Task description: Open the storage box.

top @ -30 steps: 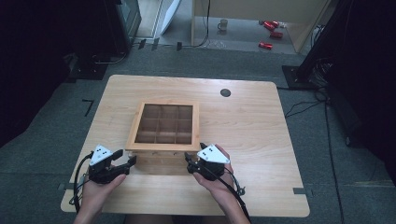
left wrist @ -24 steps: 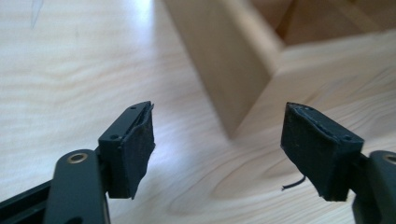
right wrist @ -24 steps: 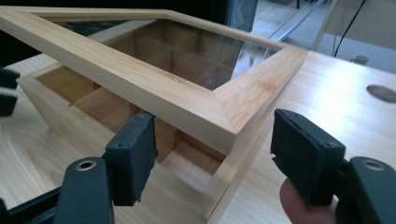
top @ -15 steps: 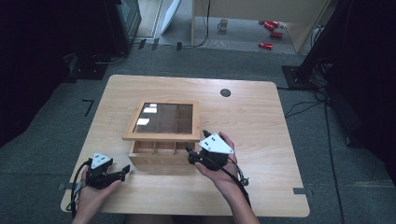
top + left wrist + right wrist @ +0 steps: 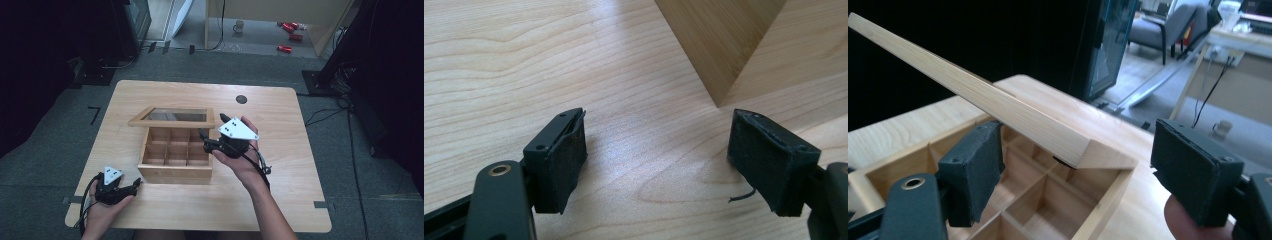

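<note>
Wooden box (image 5: 175, 160) at the middle of the tabletop (image 5: 280, 200), slightly toward 7 o'clock from centre, divided inside into 9 square compartments in 3 rows of 3. Glass-paned lid (image 5: 172, 117) raised, hinged along the 12 o'clock side, tilted up and open above the compartments.

Right claw (image 5: 202, 140) at the box's 3 o'clock side, up at the level of the lid's free corner, held in the person's right hand (image 5: 240, 162) with a grey 3-cornered plate on top. In the right gripper view, jaws wide apart, with the lid (image 5: 998, 105) passing as a slanted wooden rail between them; the lid's corner just by the left pad (image 5: 973, 170), contact impossible to tell. Compartments of the box (image 5: 1048, 200) seen below, all bare wood.

Left claw (image 5: 135, 186) low at 7 o'clock on the tabletop, near the box's front left corner but apart from it, in the left hand (image 5: 102, 210). In the left gripper view, jaws spread apart with nothing between, just above the tabletop (image 5: 499, 75), box corner (image 5: 719, 45) ahead at 1 o'clock. A short dark thread beside the right pad (image 5: 769, 165).
</note>
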